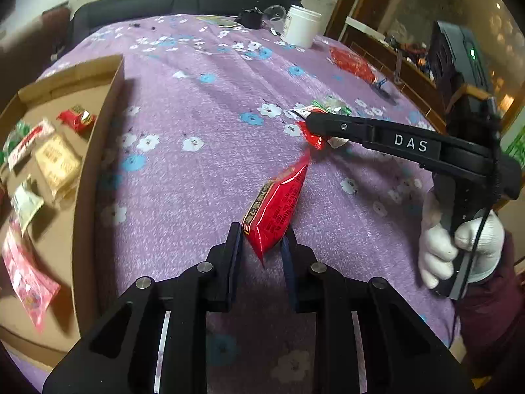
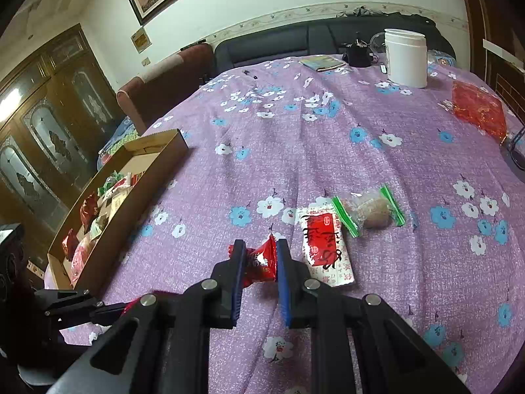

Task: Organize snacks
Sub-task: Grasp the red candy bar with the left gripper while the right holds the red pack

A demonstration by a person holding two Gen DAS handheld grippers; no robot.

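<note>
left wrist view, left tongs: the left tongs (image 1: 262, 233) are pinching a long red snack pouch (image 1: 279, 207) by its near end, and most of the pouch sticks out forward over the counter (image 1: 203, 124).
left wrist view, risk with that grip: looks to me like a shallow pinch on slippery film, so a quick swing toward the box could let the pouch slide out or twist.
left wrist view, box: the cardboard box (image 1: 108, 124) sits at the counter's left edge with several packets already inside. Its near wall stands up, so a low carry could clip the pouch tail on the rim.
left wrist view, other hand: the right tongs (image 1: 315, 128) reach in from the right side, held by a white-gloved hand (image 1: 459, 246), tip right on a small red candy (image 1: 313, 138).
right wrist view, right tongs: pressed in on that small red candy (image 2: 261, 261), one finger on each side, wrapper crinkled between them.
right wrist view, risk here: a crinkly wrapper ear may be all that's caught, so I'd guess it could pop free on the lift.
right wrist view, neighbours: a red-and-white packet (image 2: 325, 249) lies just beside the tongs, with a green-edged clear bag (image 2: 367, 211) touching it further back; dragging sideways could shove them.
right wrist view, traffic: both tongs head for the same box (image 2: 131, 197) at the left edge, so they could bump.
</note>
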